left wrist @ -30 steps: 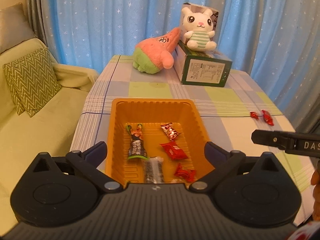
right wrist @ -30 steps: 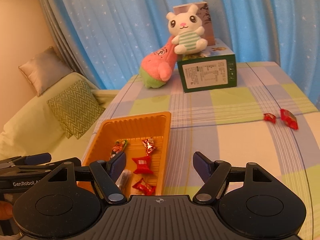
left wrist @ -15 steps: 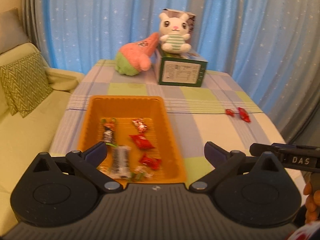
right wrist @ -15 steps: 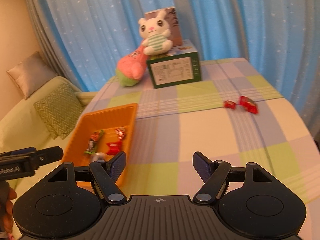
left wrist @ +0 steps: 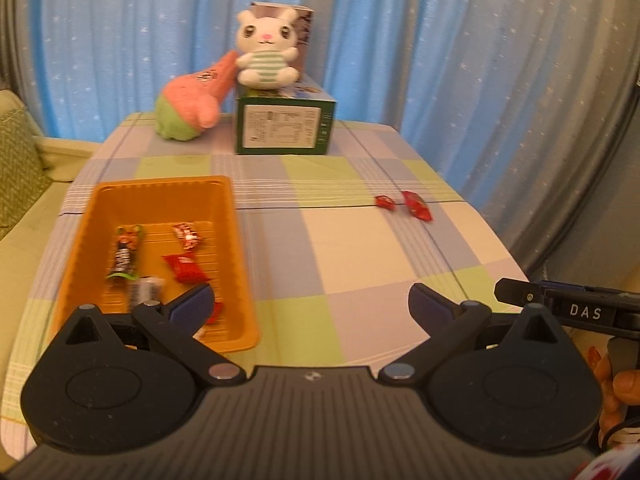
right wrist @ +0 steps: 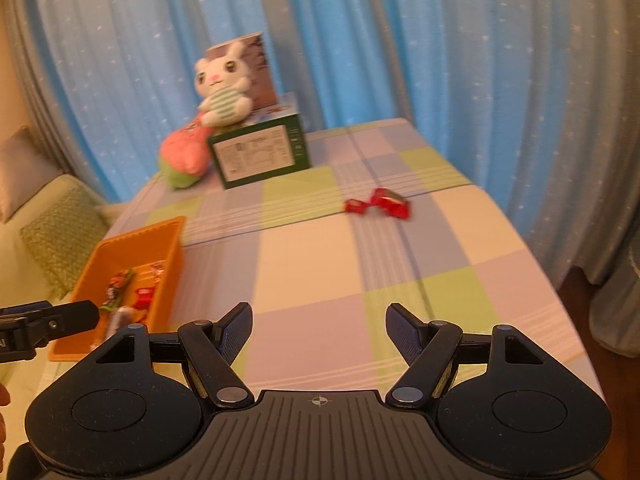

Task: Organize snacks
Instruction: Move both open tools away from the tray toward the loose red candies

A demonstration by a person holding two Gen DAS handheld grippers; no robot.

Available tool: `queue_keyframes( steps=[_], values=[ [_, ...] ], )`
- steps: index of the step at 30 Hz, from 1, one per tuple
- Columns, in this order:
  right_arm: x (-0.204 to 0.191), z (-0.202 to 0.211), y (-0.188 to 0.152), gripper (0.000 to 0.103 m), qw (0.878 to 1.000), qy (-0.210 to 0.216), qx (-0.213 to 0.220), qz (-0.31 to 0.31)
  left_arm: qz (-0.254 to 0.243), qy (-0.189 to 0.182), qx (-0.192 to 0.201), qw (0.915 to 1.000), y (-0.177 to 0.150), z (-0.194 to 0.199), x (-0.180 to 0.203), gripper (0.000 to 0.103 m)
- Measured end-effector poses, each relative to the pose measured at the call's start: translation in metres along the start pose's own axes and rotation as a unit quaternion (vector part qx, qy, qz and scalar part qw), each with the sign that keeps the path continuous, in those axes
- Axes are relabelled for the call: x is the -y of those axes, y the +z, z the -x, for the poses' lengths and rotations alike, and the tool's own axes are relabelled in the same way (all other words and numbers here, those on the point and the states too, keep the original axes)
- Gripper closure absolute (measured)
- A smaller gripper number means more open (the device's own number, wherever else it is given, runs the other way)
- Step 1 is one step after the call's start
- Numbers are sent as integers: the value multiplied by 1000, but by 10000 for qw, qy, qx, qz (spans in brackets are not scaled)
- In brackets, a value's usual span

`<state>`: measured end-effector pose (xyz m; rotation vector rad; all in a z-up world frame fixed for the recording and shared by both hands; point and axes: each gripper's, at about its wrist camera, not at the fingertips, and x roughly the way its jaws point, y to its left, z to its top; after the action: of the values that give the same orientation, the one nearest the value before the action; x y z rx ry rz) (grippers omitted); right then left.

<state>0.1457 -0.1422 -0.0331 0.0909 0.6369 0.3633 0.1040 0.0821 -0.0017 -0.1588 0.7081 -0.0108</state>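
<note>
Two red snacks point(right wrist: 379, 205) lie side by side near the table's point(right wrist: 320, 264) far right edge, well apart from the orange tray point(left wrist: 236, 240) at its near left corner, which holds several wrapped snacks point(left wrist: 186, 268). The left gripper point(left wrist: 310, 304) and right gripper point(right wrist: 319, 326) both hover wide open over the near edge, gripping nothing. A green box point(left wrist: 285, 128) bearing a plush rabbit point(left wrist: 266, 54) sits at the far edge.
</note>
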Motion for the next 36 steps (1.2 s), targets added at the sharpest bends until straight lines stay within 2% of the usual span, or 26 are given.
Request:
queue_keyframes(
  steps=[8, 16, 24, 36],
  values=[
    [30, 4, 1, 29, 9996, -212, 43, -184, -102, -269, -138, 9995, 3, -21, 28, 1],
    [50, -5, 8, 29, 9990, -377, 75, -219, -275, -381, -64, 9989, 11, -43, 47, 1],
    [70, -32, 20, 29, 9985, -528, 98, -66, -372, -388, 24, 9986, 28, -71, 58, 1],
    [93, -88, 34, 30, 9978, -633, 33, 204, -347, -314, -120, 9988, 41, -135, 64, 1]
  ],
)
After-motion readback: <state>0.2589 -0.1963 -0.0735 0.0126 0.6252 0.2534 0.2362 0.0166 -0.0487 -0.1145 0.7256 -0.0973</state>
